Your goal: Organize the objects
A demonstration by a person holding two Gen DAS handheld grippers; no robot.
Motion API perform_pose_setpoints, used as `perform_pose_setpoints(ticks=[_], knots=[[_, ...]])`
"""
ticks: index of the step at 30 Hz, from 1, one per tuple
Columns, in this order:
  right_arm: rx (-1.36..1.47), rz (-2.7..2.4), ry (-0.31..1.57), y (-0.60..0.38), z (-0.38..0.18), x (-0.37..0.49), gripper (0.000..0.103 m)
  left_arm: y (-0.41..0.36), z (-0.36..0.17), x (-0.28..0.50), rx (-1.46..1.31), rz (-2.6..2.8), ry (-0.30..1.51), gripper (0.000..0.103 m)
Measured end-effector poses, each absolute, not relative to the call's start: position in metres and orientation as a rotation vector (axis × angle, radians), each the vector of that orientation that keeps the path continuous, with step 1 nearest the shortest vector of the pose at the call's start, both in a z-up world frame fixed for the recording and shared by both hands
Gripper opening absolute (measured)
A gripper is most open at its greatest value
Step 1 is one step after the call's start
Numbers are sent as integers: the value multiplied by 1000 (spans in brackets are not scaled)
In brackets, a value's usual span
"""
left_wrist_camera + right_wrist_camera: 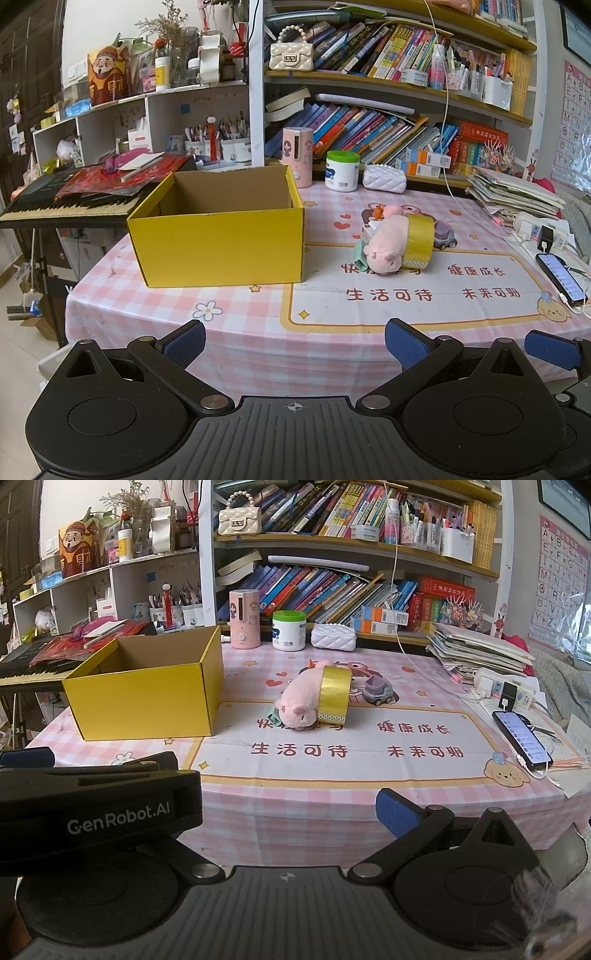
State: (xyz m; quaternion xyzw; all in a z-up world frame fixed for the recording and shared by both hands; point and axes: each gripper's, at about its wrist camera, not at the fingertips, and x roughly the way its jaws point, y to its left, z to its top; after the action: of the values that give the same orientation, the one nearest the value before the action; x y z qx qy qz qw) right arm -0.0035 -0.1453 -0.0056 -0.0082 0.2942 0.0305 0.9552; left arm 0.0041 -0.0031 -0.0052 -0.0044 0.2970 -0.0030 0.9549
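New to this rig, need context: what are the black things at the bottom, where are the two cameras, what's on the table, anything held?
Each picture comes from a camera on a hand-held tool, looking along its two blue-padded fingers. The left tool and right tool both stand wide open and hold nothing. In the right view, the black body on the left is the other tool seen from the side. On the checked table sit an empty yellow box, a pink plush pig with a gold tape roll beside it, a small toy car and a phone.

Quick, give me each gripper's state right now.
Left gripper: open, holding nothing.
Right gripper: open, holding nothing.
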Motion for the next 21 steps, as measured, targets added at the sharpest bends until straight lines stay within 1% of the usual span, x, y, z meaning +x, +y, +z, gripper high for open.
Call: perform_pose_setpoints(ticks=[21], knots=[[-24,64,610,-146,-8,0,103,1,-7,10,-12,-3,618,103]])
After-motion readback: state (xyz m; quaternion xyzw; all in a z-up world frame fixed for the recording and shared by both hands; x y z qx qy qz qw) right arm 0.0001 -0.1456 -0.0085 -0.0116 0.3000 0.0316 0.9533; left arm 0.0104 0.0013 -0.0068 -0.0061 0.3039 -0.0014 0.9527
